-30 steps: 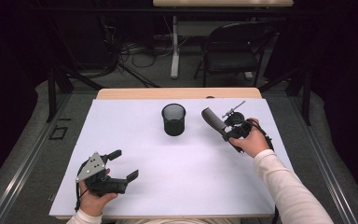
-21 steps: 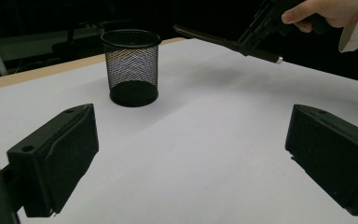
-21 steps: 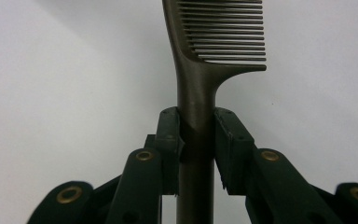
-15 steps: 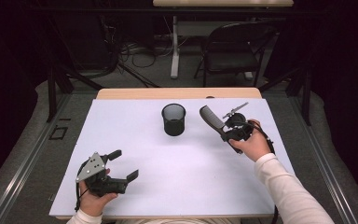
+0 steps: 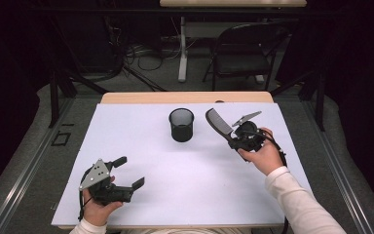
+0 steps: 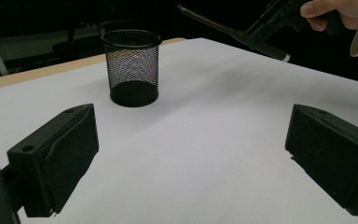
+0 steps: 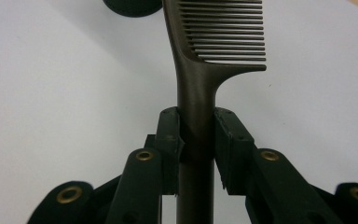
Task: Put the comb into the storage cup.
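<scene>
A black mesh cup [image 5: 181,125] stands upright on the white table top [image 5: 175,175], toward the back middle; the same cup [image 6: 133,67] is ahead of the left jaws. My right gripper [image 5: 233,138] is shut on the handle of a dark comb [image 5: 217,122], which points up and left, its teeth end just right of the cup and above the table. In the right gripper view the comb [image 7: 200,84] runs straight out from between the pads. My left gripper [image 5: 129,171] rests near the front left, jaws wide apart with nothing between them.
A bare wooden strip [image 5: 185,98] edges the table at the back. Beyond it stand a folding chair [image 5: 243,53] and a table leg [image 5: 182,46] among cables on the floor. Dark floor rails [image 5: 24,161] run along both sides.
My right hand has carried the comb a little left and up, nearer the cup. The left gripper has kept still.
</scene>
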{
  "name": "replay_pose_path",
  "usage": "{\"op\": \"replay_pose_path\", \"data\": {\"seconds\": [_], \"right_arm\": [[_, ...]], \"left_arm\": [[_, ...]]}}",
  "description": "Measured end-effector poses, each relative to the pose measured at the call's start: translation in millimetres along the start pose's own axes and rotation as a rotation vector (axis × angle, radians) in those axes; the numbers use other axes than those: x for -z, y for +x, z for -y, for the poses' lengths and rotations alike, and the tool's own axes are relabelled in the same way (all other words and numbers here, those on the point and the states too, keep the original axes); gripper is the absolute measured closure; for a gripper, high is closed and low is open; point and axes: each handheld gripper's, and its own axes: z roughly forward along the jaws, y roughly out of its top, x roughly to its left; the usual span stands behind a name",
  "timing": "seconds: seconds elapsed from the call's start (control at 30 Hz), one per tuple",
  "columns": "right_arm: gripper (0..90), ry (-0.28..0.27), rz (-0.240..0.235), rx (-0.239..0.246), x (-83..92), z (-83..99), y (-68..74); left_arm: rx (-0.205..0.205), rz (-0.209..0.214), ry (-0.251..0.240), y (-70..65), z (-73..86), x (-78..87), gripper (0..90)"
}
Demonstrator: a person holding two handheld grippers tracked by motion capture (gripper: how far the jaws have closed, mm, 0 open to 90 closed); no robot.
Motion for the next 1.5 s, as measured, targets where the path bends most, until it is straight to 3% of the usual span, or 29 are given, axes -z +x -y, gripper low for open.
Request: {"op": "replay_pose_path", "data": {"seconds": [0.6,1.5], "right_arm": [[72.9,-0.112,0.01,0.035,11.9,-2.3,16.5],[72.9,-0.273,0.047,0.098,16.0,-3.1,44.9]], "left_arm": [[0.004,-0.003,0.002,0.7,0.0,0.1,3.1],[0.026,-0.009,-0.001,2.6,0.5,1.3,6.2]]}}
